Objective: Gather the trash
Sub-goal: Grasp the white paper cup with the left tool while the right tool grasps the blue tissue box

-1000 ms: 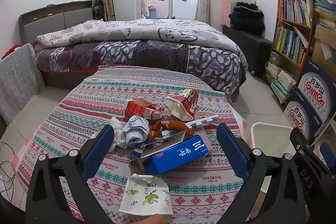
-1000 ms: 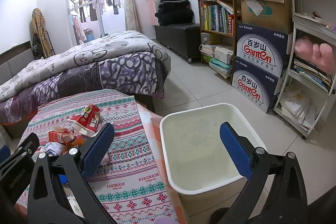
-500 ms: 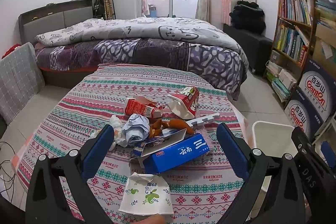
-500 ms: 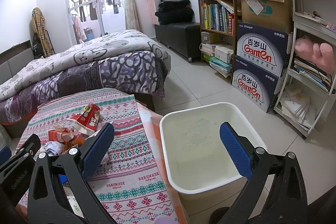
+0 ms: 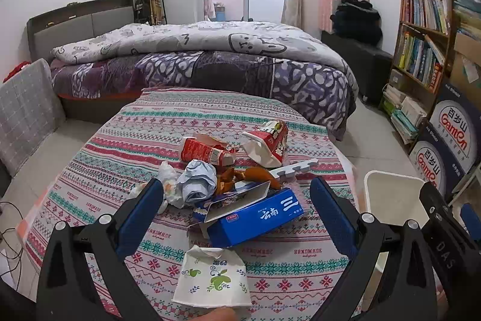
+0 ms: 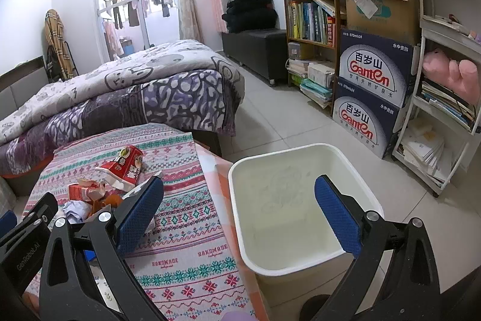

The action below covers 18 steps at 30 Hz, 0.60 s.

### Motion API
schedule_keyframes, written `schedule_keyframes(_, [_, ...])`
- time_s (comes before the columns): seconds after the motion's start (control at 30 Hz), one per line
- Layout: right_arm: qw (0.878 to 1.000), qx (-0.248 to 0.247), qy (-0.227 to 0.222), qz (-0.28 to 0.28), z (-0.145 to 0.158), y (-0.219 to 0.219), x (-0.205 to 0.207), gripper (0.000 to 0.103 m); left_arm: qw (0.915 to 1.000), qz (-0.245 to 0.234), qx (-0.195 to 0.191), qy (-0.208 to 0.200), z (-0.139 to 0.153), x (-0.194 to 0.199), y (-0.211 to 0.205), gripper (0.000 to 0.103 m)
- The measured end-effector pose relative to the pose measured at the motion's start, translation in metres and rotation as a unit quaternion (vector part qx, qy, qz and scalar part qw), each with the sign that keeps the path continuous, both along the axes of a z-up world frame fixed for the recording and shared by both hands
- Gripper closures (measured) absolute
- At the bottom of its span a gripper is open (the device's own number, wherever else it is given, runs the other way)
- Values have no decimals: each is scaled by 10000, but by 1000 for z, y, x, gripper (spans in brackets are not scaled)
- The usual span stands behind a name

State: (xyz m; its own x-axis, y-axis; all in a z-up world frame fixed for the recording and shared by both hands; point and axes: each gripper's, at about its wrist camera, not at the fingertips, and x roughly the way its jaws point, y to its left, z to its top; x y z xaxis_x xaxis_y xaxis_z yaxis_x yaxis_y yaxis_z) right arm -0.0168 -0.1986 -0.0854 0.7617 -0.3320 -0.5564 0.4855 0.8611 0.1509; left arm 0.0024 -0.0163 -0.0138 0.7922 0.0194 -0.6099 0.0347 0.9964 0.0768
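A: Where is the trash lying?

B: It is sitting in a heap near the table's [image 5: 126, 140] right edge: a blue carton [image 5: 258, 215], a crumpled paper ball [image 5: 198, 181], red wrappers [image 5: 207, 151] and, closest to the near edge, a flattened paper cup [image 5: 212, 279]. The white bin [image 6: 300, 200] is standing on the floor just beside that edge.

A: And the claws?

B: The left gripper [image 5: 234, 212] is hovering spread wide over the carton, gripping nothing. The right gripper [image 6: 240, 212] is gaping over the bin, also empty.

A: Best approach?

B: I'd be lowering the left one squarely across the carton's narrow sides, avoiding its loose flap.
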Motion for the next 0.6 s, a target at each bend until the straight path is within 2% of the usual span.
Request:
schedule_keyframes(0.07, [9998, 105, 139, 51, -6, 0, 2, 7, 9998, 20, 100, 195, -2, 6, 1, 8])
schedule_keyframes(0.17, [9981, 411, 426, 181, -17, 2, 9, 7, 9968, -56, 189, 770, -12, 20, 7, 8])
schedule_keyframes(0.2, [9972, 511, 502, 218, -19, 0, 11, 7, 9941, -64, 156, 1076, -17, 27, 13, 8])
schedule_keyframes(0.33, [9899, 1006, 927, 378, -27, -10, 19, 7, 9867, -80, -27, 1625, -30, 43, 31, 8])
schedule_keyframes(0.4, [9841, 1280, 1135, 475, -28, -13, 22, 7, 9770, -219, -85, 2121, -41, 52, 35, 8])
schedule_keyframes(0.53, [9737, 1711, 1394, 557, -28, -15, 20, 7, 9367, -506, -59, 3465, -74, 66, 37, 8])
schedule_keyframes(0.6, [9704, 1818, 1476, 587, -23, -14, 12, 7, 9283, -467, -111, 3687, -84, 66, 40, 8])
